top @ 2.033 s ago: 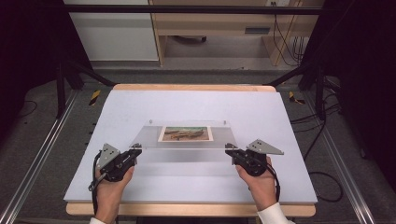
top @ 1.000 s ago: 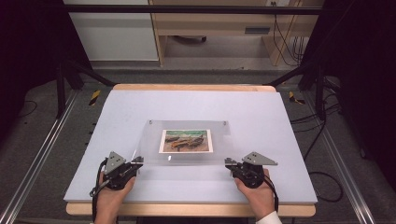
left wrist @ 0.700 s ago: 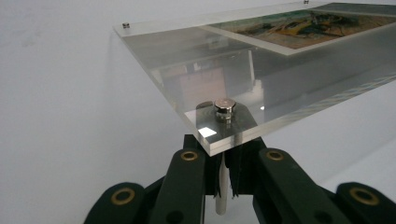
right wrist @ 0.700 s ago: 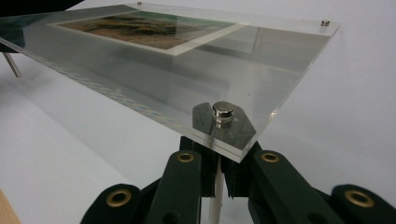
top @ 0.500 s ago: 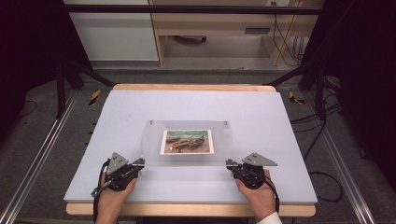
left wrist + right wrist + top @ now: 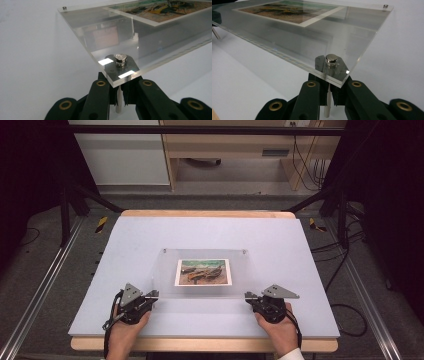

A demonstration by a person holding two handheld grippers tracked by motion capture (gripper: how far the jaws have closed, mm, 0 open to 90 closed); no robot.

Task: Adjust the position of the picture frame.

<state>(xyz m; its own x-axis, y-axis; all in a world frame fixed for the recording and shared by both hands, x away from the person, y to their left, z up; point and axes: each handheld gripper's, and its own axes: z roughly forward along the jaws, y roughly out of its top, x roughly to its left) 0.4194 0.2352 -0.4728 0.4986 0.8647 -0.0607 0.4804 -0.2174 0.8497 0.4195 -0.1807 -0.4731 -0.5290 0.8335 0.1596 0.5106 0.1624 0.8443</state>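
Note:
A clear acrylic photo frame (image 6: pixel 165 279) holding a painted harbour picture (image 6: pixel 202 272) rests level over the middle of the white tabletop (image 6: pixel 150 235). My left gripper (image 6: pixel 152 295) is at its near left corner, jaws shut on the metal corner post (image 6: pixel 119 101) under the silver cap (image 6: pixel 121 59). My right gripper (image 6: pixel 248 296) is at the near right corner, shut on that corner's post (image 6: pixel 327 103) below its cap (image 6: pixel 331 59). The far corners carry small caps (image 6: pixel 385 5) too. A hand holds each gripper at the table's front edge.
The white board sits on a wooden table edge (image 6: pixel 200 344). Metal rails (image 6: pixel 45 285) run along both sides on the floor. Cables (image 6: pixel 345 310) lie on the floor at the right. A wooden desk (image 6: pixel 225 150) stands beyond the table.
Both grippers drew back toward the table's front with the frame, and it went from steeply tilted to level. Over the last half second almost nothing moved.

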